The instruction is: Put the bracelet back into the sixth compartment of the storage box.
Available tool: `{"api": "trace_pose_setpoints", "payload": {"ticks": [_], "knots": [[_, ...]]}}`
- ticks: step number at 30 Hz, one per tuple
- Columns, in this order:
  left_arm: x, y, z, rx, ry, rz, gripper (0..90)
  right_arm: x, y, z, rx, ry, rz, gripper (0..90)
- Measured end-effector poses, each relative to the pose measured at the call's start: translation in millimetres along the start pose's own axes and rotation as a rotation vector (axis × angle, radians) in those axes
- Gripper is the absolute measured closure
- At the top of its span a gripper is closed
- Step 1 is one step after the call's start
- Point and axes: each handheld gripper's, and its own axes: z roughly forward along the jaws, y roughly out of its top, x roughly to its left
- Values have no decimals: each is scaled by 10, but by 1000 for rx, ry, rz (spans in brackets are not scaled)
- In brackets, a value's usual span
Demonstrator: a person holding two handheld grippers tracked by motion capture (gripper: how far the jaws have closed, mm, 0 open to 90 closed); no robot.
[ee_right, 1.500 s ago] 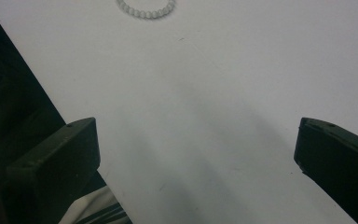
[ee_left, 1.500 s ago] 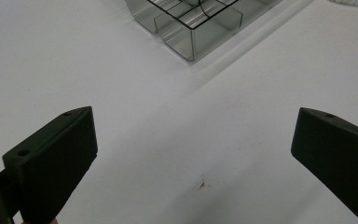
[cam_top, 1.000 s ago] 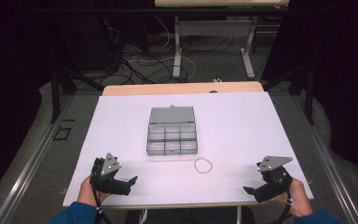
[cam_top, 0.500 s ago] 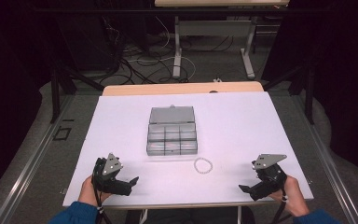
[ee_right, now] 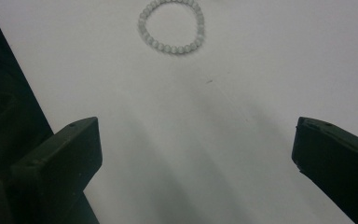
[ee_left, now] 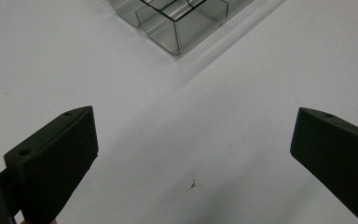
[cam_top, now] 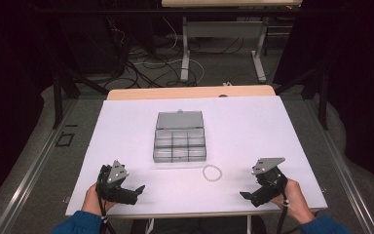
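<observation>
The right claw [cam_top: 251, 197] is wide open and holds nothing, like the left claw [cam_top: 135, 191]. The bead bracelet [cam_top: 212, 172] lies on the counter [cam_top: 253, 131], just beside the clear box [cam_top: 179, 142]. Come down gently over one side of the beads, then pinch.

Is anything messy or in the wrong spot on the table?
One thing: the white bead bracelet lies loose on the table, just outside the open clear box, near its front right corner. Nothing looks spilled or broken.
</observation>
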Motion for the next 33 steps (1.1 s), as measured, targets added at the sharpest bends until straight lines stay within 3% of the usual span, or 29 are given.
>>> {"api": "trace_pose_setpoints", "payload": {"ticks": [17,33], "knots": [[-9,-10,19,-4,0,-4,8,51,219,243,33,59,-51,13],[-5,-11,18,-6,1,0,6,58,350,375,40,82,-33,0]]}}
